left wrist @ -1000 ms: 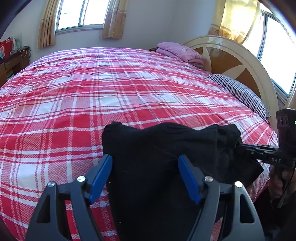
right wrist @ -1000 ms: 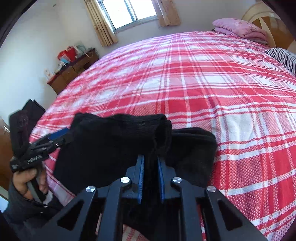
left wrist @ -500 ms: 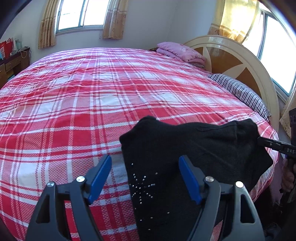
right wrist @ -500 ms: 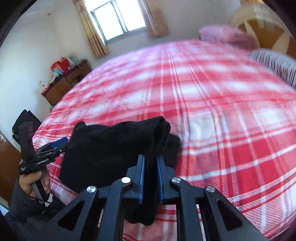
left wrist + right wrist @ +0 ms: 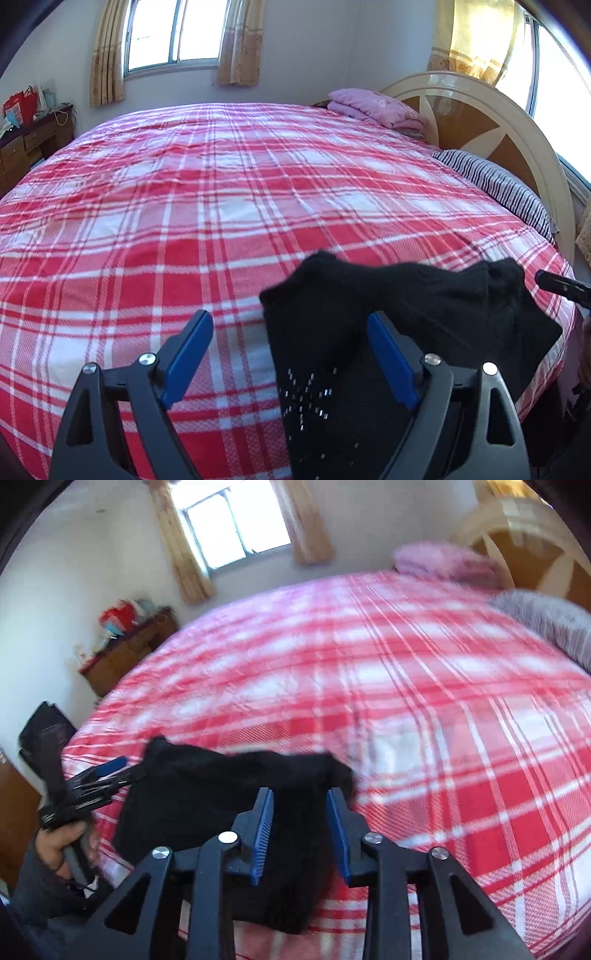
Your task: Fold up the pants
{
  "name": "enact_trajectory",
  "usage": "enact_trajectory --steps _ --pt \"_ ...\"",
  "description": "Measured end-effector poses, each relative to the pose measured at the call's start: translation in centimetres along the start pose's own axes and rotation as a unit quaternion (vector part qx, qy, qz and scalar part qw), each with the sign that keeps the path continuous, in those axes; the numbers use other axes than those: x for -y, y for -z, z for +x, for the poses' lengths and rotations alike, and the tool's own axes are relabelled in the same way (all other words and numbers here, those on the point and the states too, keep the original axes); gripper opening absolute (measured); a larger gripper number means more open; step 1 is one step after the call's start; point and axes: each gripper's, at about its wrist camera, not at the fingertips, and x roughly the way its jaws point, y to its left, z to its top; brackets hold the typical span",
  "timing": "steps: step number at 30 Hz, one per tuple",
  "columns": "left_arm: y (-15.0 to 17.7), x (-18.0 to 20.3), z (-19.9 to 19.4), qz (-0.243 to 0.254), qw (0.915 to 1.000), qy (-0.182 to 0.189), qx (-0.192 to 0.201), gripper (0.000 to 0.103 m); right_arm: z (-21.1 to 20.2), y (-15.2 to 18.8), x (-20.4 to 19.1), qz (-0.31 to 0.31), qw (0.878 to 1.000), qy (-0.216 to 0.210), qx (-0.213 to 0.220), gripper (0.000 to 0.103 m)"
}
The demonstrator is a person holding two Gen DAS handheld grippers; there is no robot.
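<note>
Pants [image 5: 388, 332], black and bunched, lie on the plaid bed [image 5: 221, 206]; left claw [image 5: 291, 354] and right claw [image 5: 300, 834] are both opening, gripping nothing.

Left hand-held gripper [image 5: 290, 354] jaws opening wide, right hand-held gripper [image 5: 300, 836] jaws opening — both angled downward

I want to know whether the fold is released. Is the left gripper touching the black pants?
Cannot tell. In the left wrist view the left gripper is opening wide; the black pants overlap one finger, but no contact or gap shows plainly.

Black pants [image 5: 388, 332] — folded, studded — on bed edge
</note>
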Motion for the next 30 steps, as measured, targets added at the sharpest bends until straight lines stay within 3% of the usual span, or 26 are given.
enact_trajectory --steps 2,5,9,11,14,22,30 --pt "-0.9 0.3 0.4 0.014 0.9997 -0.018 0.008 0.093 -0.1 -0.1 -1.2 -0.014 0.999 -0.031 0.008 0.057" --pt "-1.7 0.6 2.2 0.036 0.998 -0.052 -0.005 0.095 1.6 0.1 -2.8 -0.037 0.997 -0.061 -0.013 0.058" --pt "-1.8 0.1 4.0 0.037 0.9971 -0.06 -0.03 0.096 5.1 0.6 -2.3 -0.021 0.997 -0.034 -0.063 0.058" --pt "-1.6 -0.1 4.6 0.038 0.997 -0.058 -0.035 0.097 5.8 0.8 -1.4 -0.011 0.997 -0.043 -0.07 0.058" --pt "-1.4 -0.5 5.0 0.029 0.9974 -0.057 -0.034 0.103 5.7 0.9 -1.3 -0.014 0.996 -0.053 -0.072 0.058" --pt "-1.1 -0.9 4.8 0.014 0.9985 -0.045 -0.029 0.103 5.4 1.4 -0.8 -0.023 0.996 -0.067 -0.058 0.058" --pt "-0.7 -0.5 1.3 0.018 0.9989 -0.042 -0.013 0.103 2.4 1.6 -1.3 -0.021 0.998 -0.051 -0.026 0.058"
